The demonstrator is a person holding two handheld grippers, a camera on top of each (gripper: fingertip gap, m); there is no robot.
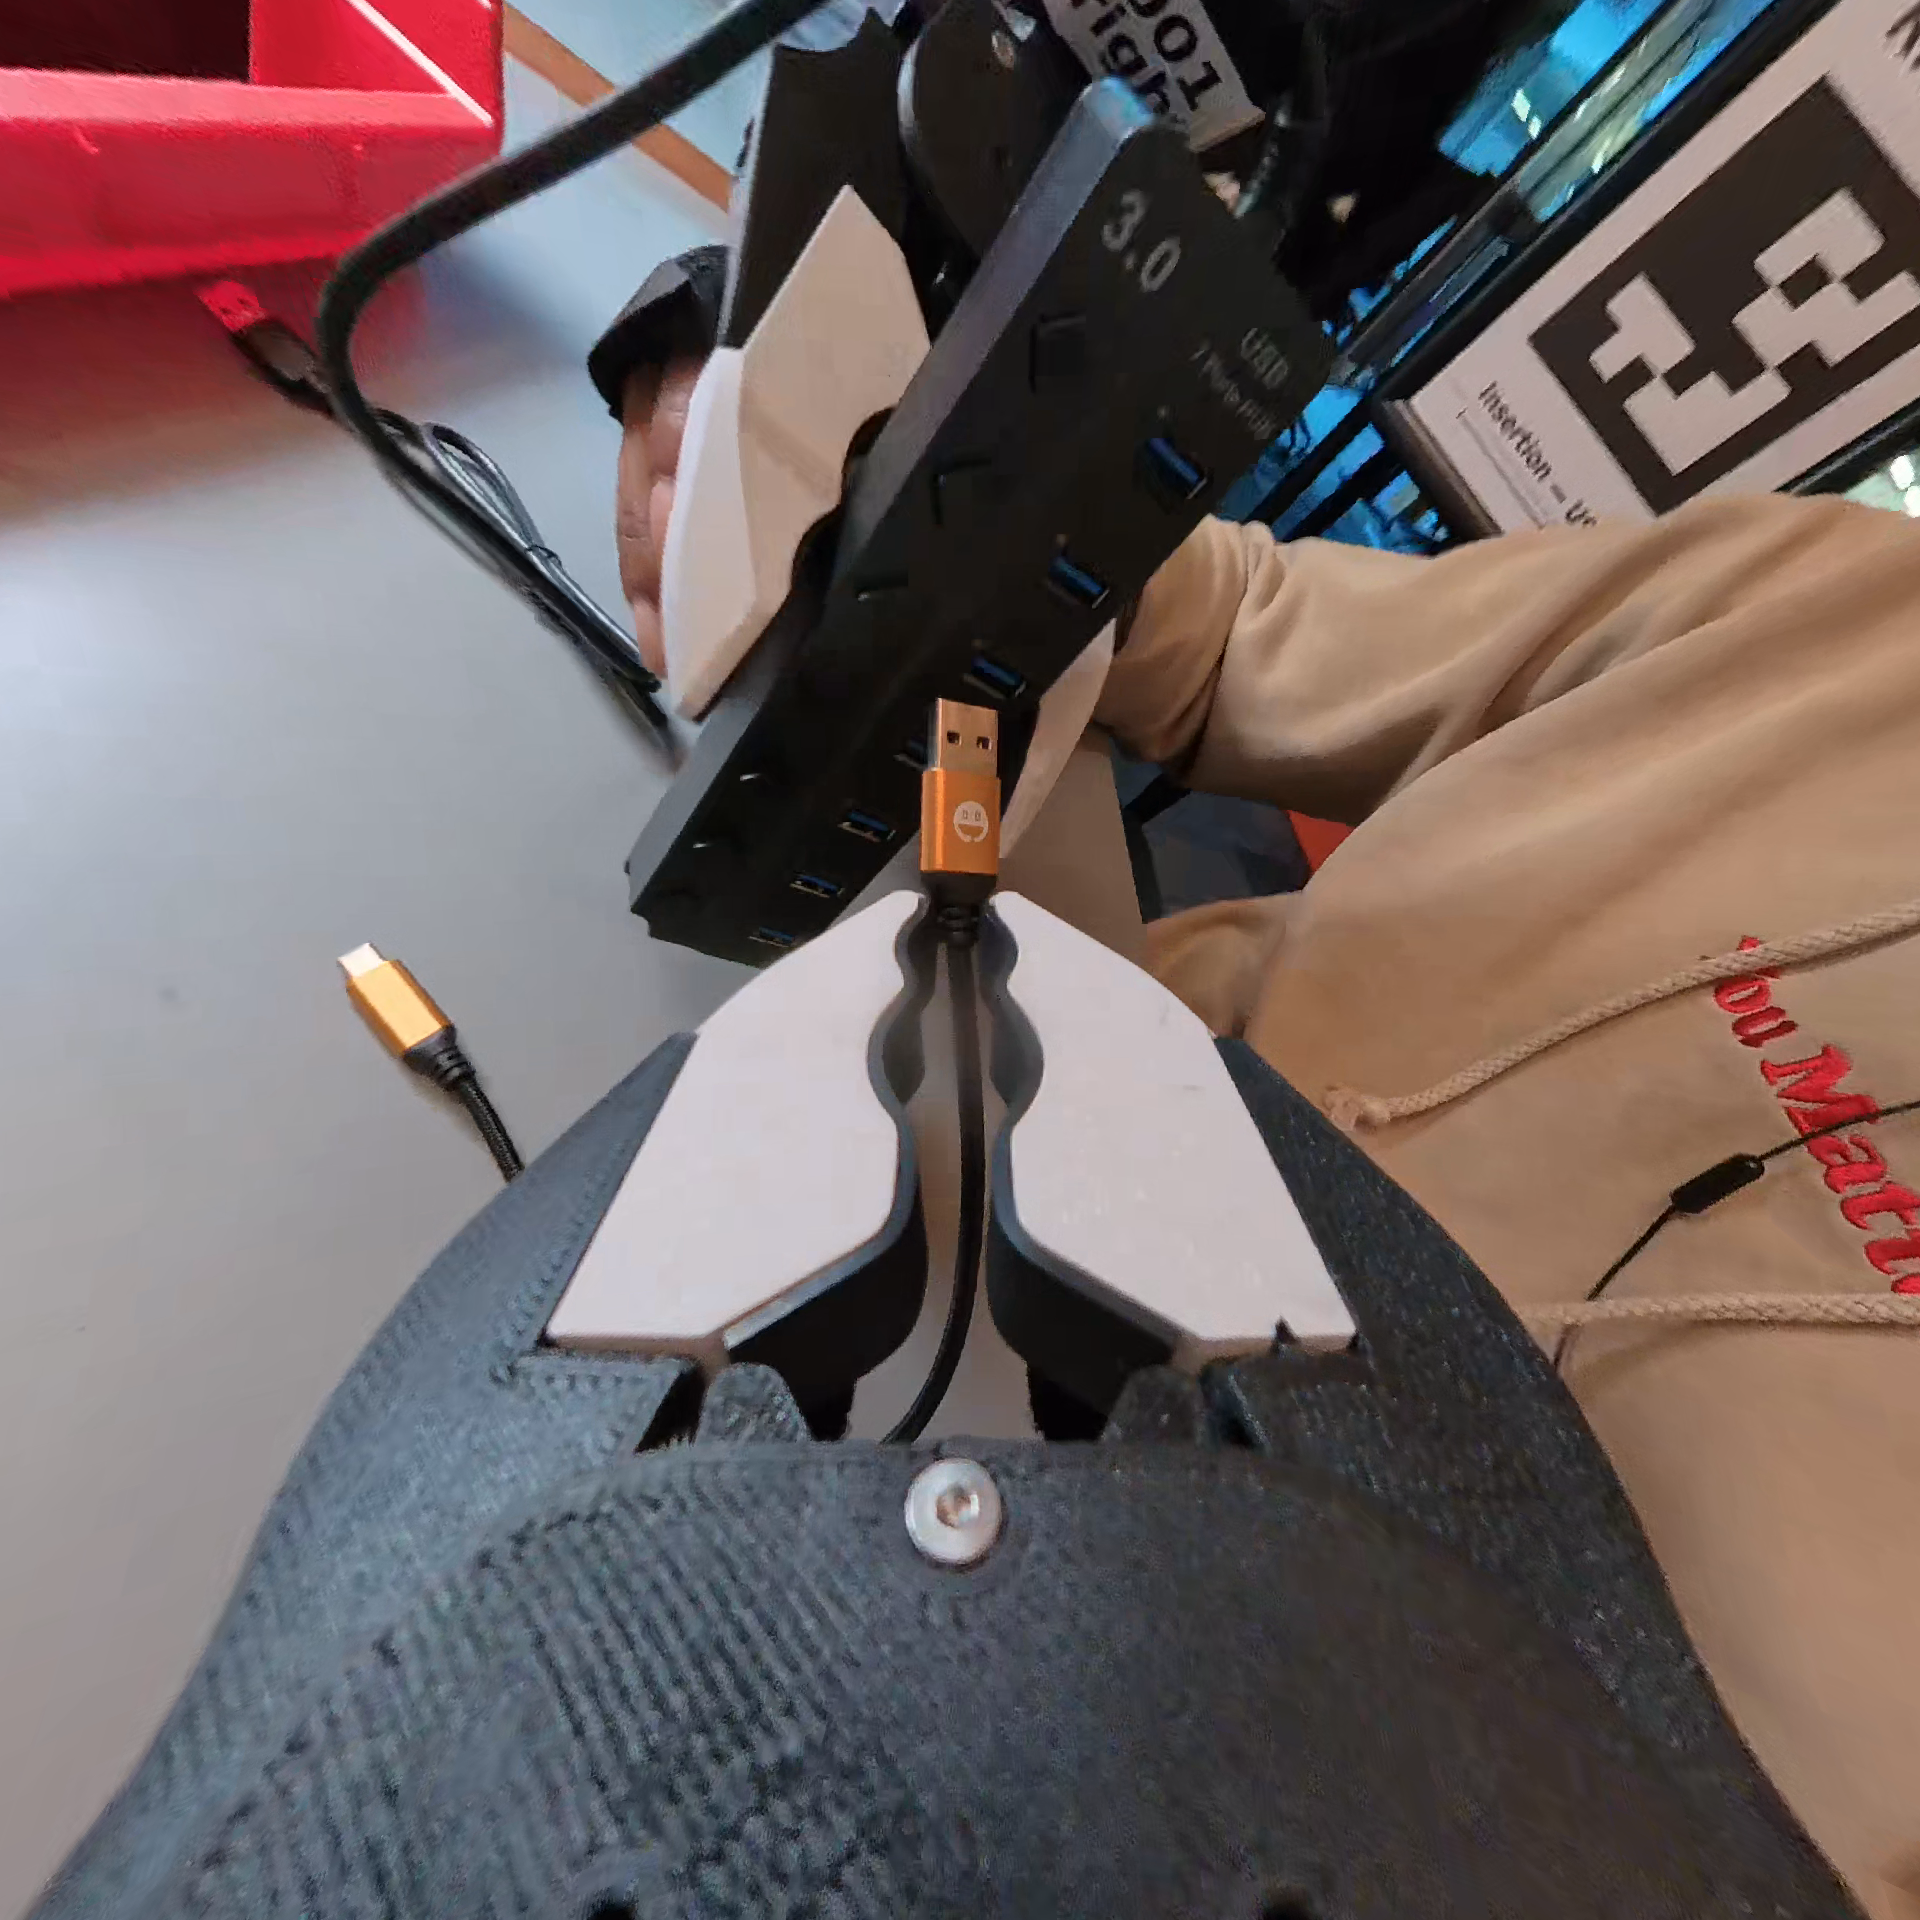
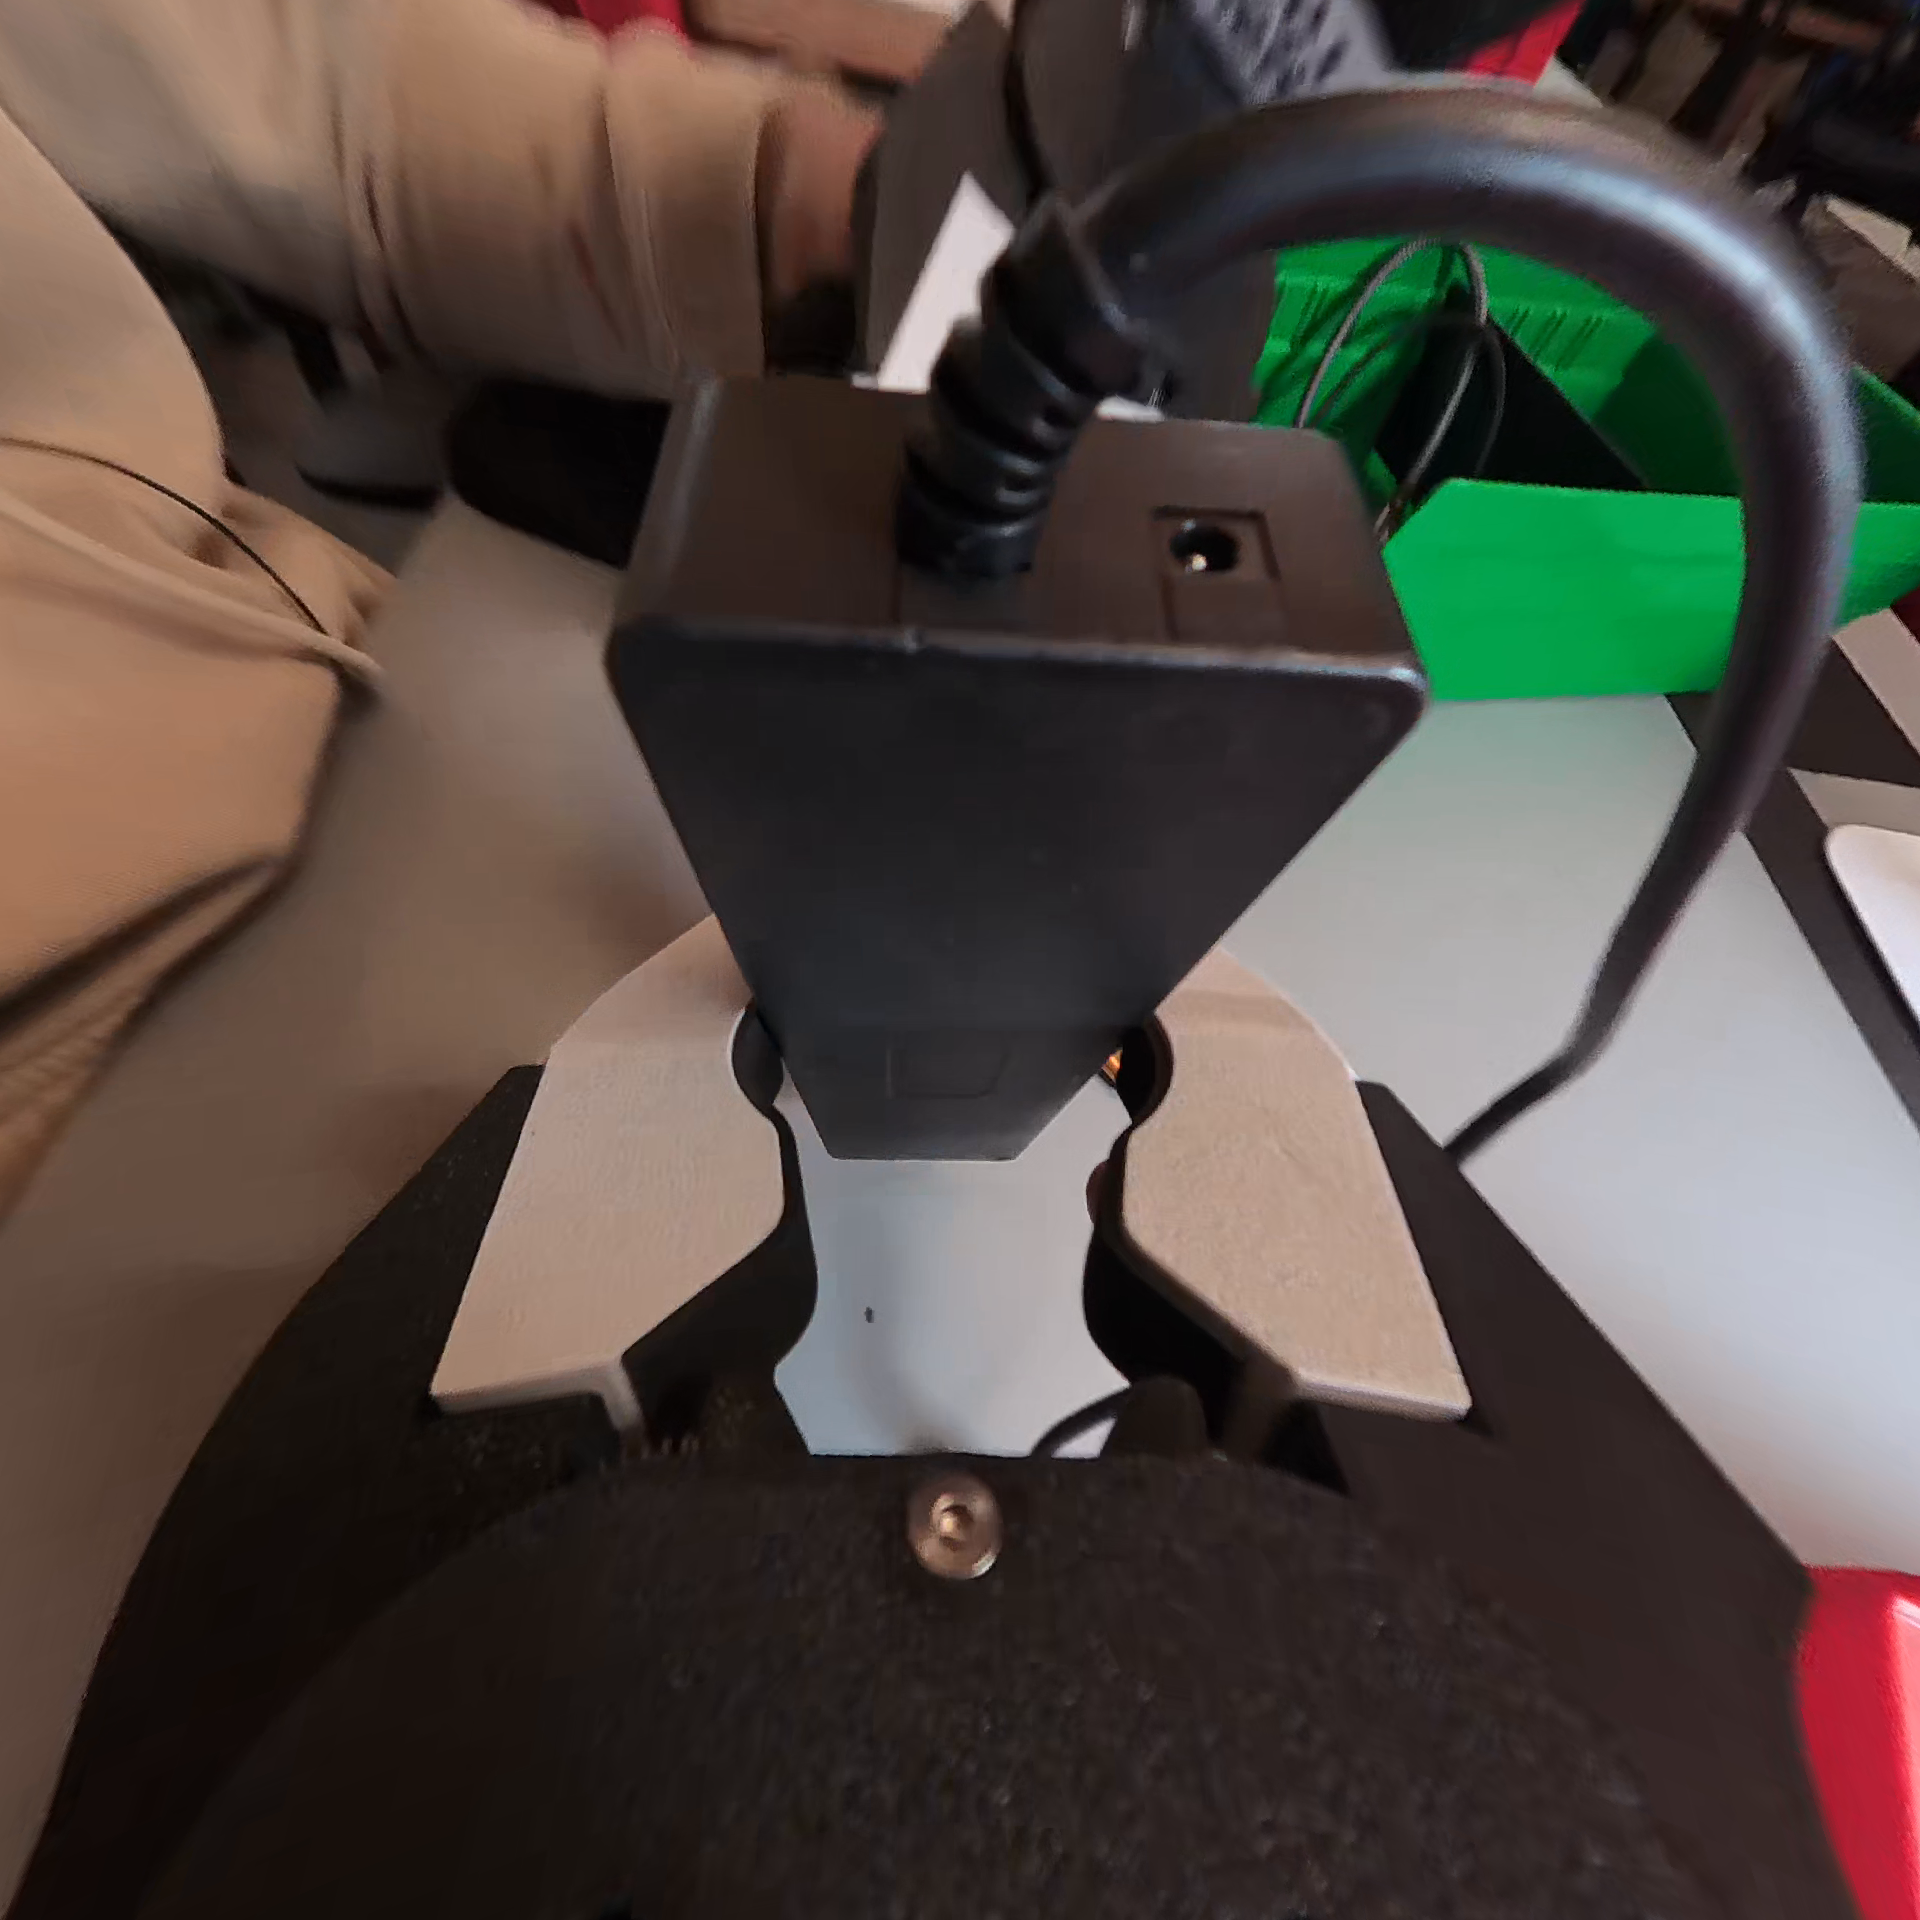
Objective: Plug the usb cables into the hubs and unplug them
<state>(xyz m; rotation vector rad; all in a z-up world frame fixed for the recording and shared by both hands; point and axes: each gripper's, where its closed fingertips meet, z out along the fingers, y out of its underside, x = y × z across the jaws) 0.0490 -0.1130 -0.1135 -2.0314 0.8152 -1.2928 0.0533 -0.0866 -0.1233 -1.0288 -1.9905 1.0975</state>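
We hold the orange USB-A plug (image 1: 961, 795) in the left gripper (image 1: 958, 914), whose jaws are pinched narrow on the cable's strain relief just behind the plug, so the metal tip stands free and points up at the black hub (image 1: 997, 540). The right gripper (image 2: 951, 1081) has its jaws closed on the narrow end of that hub (image 2: 997, 831), keeping it in the air, tilted, with its row of blue ports facing the plug. The tip sits just beside a port but we judge it not yet inserted.

The main risk, as we see it, is misalignment: we grip the soft strain relief, not the rigid shell, so the plug may pivot and jam against the port's edge when pushed. The hub is pinched only at one end; a push along its length could swing or slip it in the right jaws. The hub's own thick black cable (image 2: 1662, 312) loops stiffly overhead and may tug on it.

The pale grey table (image 1: 208, 727) lies beneath. The cable's other orange connector (image 1: 400, 1013) rests on it to the left, a red bin (image 1: 208, 156) stands at the far left, and a green bin (image 2: 1558, 582) at the far right of the right wrist view. A person's beige sleeve (image 1: 1455, 675) is near.
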